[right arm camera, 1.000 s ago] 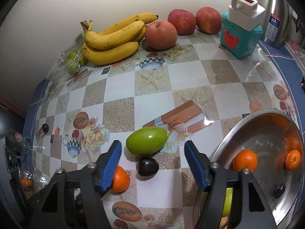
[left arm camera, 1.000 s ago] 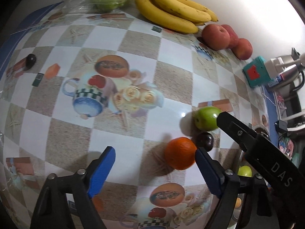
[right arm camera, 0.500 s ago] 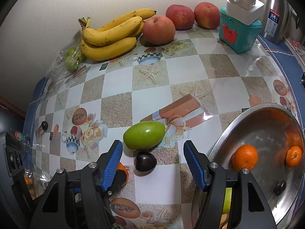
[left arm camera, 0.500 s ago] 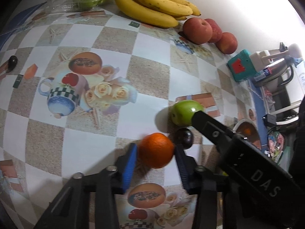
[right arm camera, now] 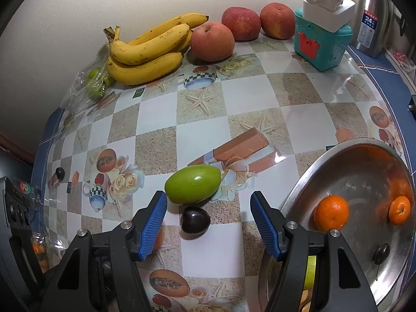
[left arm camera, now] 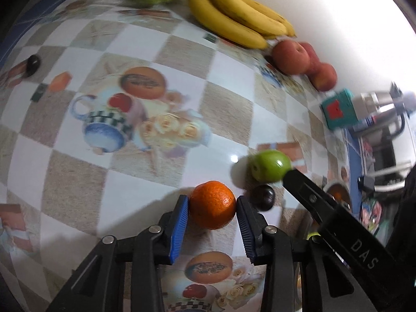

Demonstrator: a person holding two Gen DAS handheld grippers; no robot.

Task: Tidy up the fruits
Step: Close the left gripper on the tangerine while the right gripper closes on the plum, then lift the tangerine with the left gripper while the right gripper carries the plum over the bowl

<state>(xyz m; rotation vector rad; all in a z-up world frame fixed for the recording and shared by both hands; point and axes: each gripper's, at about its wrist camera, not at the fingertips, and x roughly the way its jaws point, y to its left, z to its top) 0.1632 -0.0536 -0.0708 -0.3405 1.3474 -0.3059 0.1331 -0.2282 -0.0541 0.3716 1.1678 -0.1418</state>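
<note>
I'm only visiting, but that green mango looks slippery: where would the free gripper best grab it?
Probably across its narrow middle. The green mango lies on its side, long axis running left-right, just ahead of the open right gripper. Coming from above seems wise, since the dark plum sits in front of it, blocking a low approach.

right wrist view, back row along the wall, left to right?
bagged green fruit → bananas → three apples → teal box → steel flask
</note>
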